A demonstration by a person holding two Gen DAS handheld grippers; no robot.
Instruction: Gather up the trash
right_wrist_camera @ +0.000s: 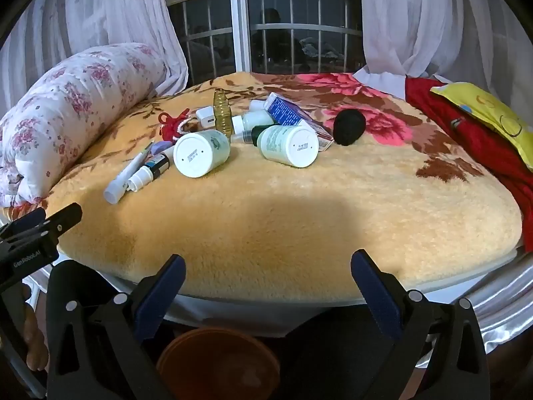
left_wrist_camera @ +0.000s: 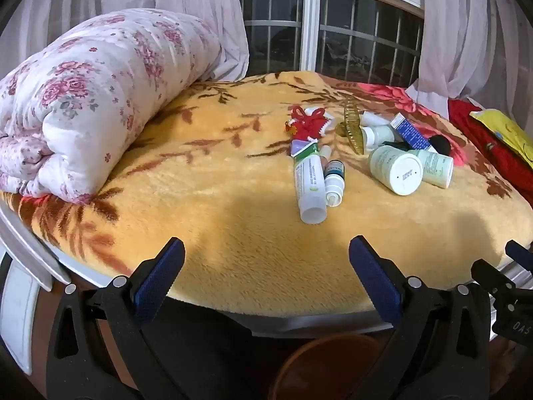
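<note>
A heap of trash lies on the yellow blanket (left_wrist_camera: 233, 220): a white tube (left_wrist_camera: 309, 183), a small spray bottle (left_wrist_camera: 333, 180), two pale green jars (left_wrist_camera: 396, 168) (right_wrist_camera: 289, 145), a blue box (right_wrist_camera: 288, 113), a clear ribbed bottle (right_wrist_camera: 222, 113), a red knitted piece (left_wrist_camera: 309, 123) and a black ball (right_wrist_camera: 349, 127). My left gripper (left_wrist_camera: 266, 250) hangs open over the bed's near edge, short of the tube. My right gripper (right_wrist_camera: 268, 263) is open too, at the near edge, well short of the jars. Neither holds anything.
A rolled floral quilt (left_wrist_camera: 83, 100) fills the bed's left side. Red cloth and a yellow pillow (right_wrist_camera: 483, 113) lie at the right. A brown round bin (right_wrist_camera: 218, 363) stands on the floor below the bed edge. Curtains and a barred window (left_wrist_camera: 316, 30) are behind.
</note>
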